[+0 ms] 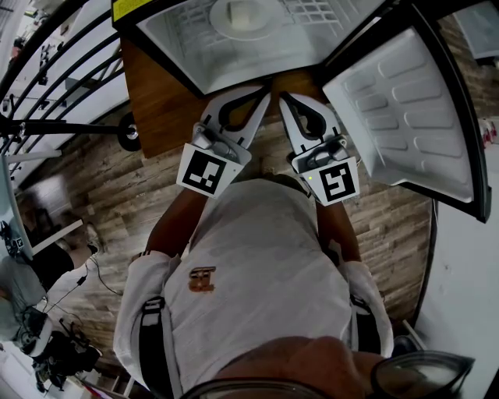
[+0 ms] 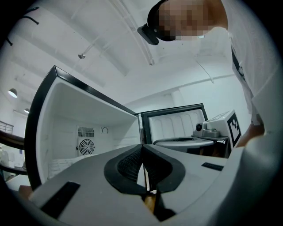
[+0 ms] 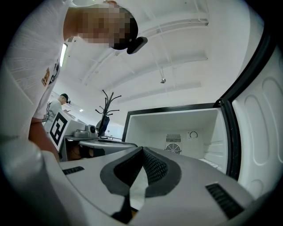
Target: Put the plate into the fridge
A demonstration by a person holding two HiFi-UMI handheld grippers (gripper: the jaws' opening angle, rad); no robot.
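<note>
A white plate (image 1: 245,15) lies on the wire shelf inside the open fridge (image 1: 179,43), at the top of the head view. Both grippers hover side by side in front of the opening, pulled back towards the person's chest. My left gripper (image 1: 265,93) is shut with nothing between its pads. My right gripper (image 1: 282,97) is shut and empty too, its tip close to the left one. In the left gripper view the closed left gripper (image 2: 142,145) points at the fridge interior (image 2: 84,128). The right gripper (image 3: 142,148) faces the fridge's back wall with its fan grille (image 3: 173,148).
The fridge door (image 1: 405,117) stands swung open at the right, its white inner liner facing me. The fridge rests on a brown wooden top (image 1: 156,101) above a wood-plank floor. Black railings (image 1: 54,70) run at the left. A coat stand (image 3: 108,106) and a distant person (image 3: 55,106) show behind.
</note>
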